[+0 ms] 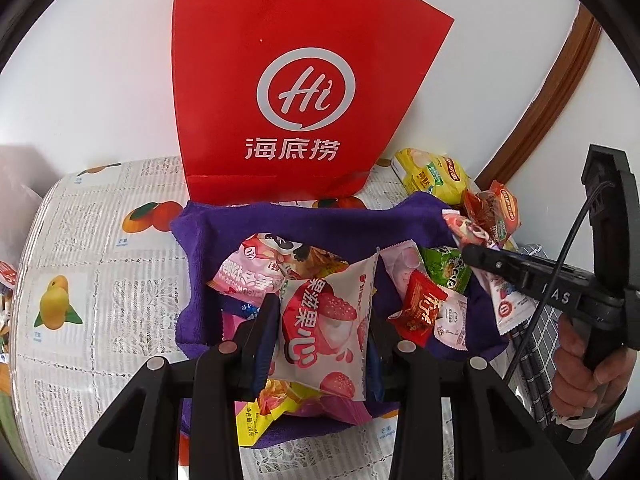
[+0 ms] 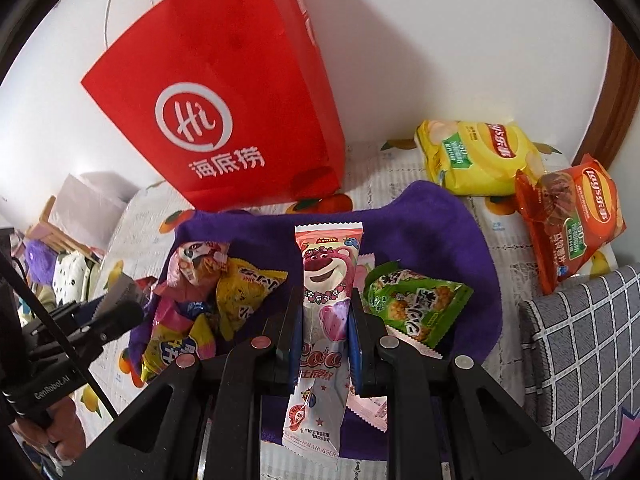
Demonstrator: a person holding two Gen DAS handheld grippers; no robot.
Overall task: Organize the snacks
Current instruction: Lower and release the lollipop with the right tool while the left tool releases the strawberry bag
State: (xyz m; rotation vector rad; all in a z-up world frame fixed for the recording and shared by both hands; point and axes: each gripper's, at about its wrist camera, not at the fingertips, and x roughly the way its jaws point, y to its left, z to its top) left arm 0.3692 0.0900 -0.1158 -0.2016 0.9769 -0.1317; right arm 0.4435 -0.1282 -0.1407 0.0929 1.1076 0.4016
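A purple cloth (image 1: pixel 304 220) (image 2: pixel 432 216) on the table holds several snack packets. My left gripper (image 1: pixel 326 320) is shut on a white and pink lychee packet (image 1: pixel 324 320), held above the cloth. My right gripper (image 2: pixel 324 308) is shut on a long pink bear packet (image 2: pixel 324 280), also above the cloth; it also shows in the left wrist view (image 1: pixel 476 258). A green packet (image 2: pixel 416 304) (image 1: pixel 446 268) and a small red packet (image 1: pixel 422 308) lie on the cloth's right side. Pink and yellow packets (image 2: pixel 192 308) lie on its left. A red paper bag (image 1: pixel 296 80) (image 2: pixel 228 112) stands upright behind the cloth.
A yellow chip bag (image 2: pixel 476 156) (image 1: pixel 434 176) and an orange chip bag (image 2: pixel 568 216) (image 1: pixel 496 208) lie at the back right. A grey checked cloth (image 2: pixel 584 344) lies at the right. The table has a fruit-print cover (image 1: pixel 92 248). A white wall stands behind.
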